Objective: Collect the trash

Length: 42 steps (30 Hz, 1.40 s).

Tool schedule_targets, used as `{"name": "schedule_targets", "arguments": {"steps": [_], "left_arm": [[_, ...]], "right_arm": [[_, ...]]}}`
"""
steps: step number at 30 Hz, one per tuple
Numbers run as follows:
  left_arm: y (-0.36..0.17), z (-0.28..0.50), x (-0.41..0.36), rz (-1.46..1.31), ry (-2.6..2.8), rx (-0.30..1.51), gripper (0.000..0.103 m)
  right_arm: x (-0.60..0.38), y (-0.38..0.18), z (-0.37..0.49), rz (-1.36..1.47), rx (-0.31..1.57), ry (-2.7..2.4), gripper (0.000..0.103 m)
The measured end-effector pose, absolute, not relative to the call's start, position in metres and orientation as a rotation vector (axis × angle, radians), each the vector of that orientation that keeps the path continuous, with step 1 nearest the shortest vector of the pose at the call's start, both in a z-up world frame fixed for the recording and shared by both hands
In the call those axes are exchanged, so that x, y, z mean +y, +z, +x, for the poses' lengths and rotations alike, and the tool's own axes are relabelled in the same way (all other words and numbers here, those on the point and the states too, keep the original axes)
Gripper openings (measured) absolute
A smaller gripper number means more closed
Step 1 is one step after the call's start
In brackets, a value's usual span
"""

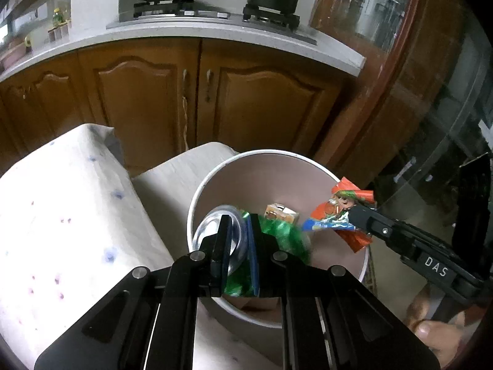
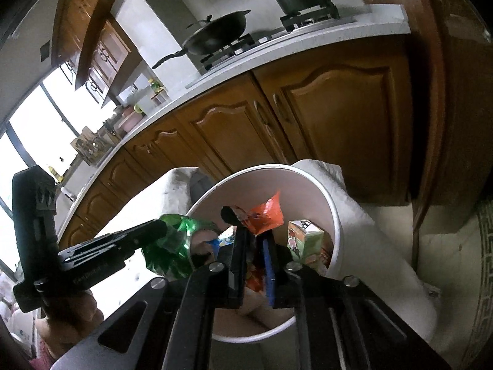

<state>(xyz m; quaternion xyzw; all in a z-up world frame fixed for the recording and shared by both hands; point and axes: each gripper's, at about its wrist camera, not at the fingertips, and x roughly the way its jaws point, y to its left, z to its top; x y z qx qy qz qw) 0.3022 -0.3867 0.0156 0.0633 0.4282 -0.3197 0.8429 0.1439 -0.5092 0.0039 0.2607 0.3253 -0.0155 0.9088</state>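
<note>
Left wrist view: the left gripper (image 1: 238, 225), jaws clamped on a crumpled green plastic bottle (image 1: 277, 231), hangs over the white round bin (image 1: 212, 182); inside lie a silvery can (image 1: 215, 225) and a small drink carton (image 1: 282, 212); at right, the right gripper (image 1: 354, 212) pinches an orange snack wrapper (image 1: 342, 197) above the rim. Right wrist view: the right gripper (image 2: 254, 234), jaws closed on the orange snack wrapper (image 2: 268, 212), points into the bin (image 2: 336, 215); the carton (image 2: 305, 240) rests within; the left gripper (image 2: 161, 226) holds the green bottle (image 2: 172, 246) at the bin's left edge.
</note>
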Motion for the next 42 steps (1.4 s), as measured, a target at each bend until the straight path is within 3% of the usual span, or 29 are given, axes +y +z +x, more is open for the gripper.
{"name": "schedule_targets", "arguments": {"steps": [3,6,15,21,24,28,32,37,42], "left_arm": [[0.017,0.3,-0.385,0.13,-0.678,0.898,0.016],[0.019,0.296,-0.381,0.128,-0.677,0.885,0.022],[0.023,0.289,-0.354,0.067,-0.65,0.885,0.026],[0.023,0.278,-0.329,0.032,-0.622,0.881,0.032],[0.023,0.268,-0.316,0.018,-0.608,0.877,0.04],[0.021,0.255,-0.294,-0.007,-0.583,0.873,0.06],[0.02,0.241,-0.272,-0.036,-0.562,0.868,0.073],[0.021,0.222,-0.242,-0.09,-0.537,0.843,0.081],[0.024,0.2,-0.216,-0.094,-0.519,0.803,0.084]], "right_arm": [[-0.512,0.003,0.144,0.553,0.668,-0.028,0.019],[-0.513,0.003,0.141,0.564,0.655,-0.03,0.035],[-0.511,0.005,0.133,0.575,0.626,-0.034,0.044],[-0.503,0.006,0.123,0.583,0.607,-0.039,0.056],[-0.497,0.007,0.114,0.592,0.59,-0.036,0.064],[-0.486,0.008,0.102,0.608,0.568,-0.029,0.076],[-0.474,0.008,0.091,0.615,0.559,-0.018,0.087],[-0.452,0.007,0.074,0.629,0.533,-0.008,0.099],[-0.427,0.008,0.06,0.612,0.515,-0.001,0.099]]}}
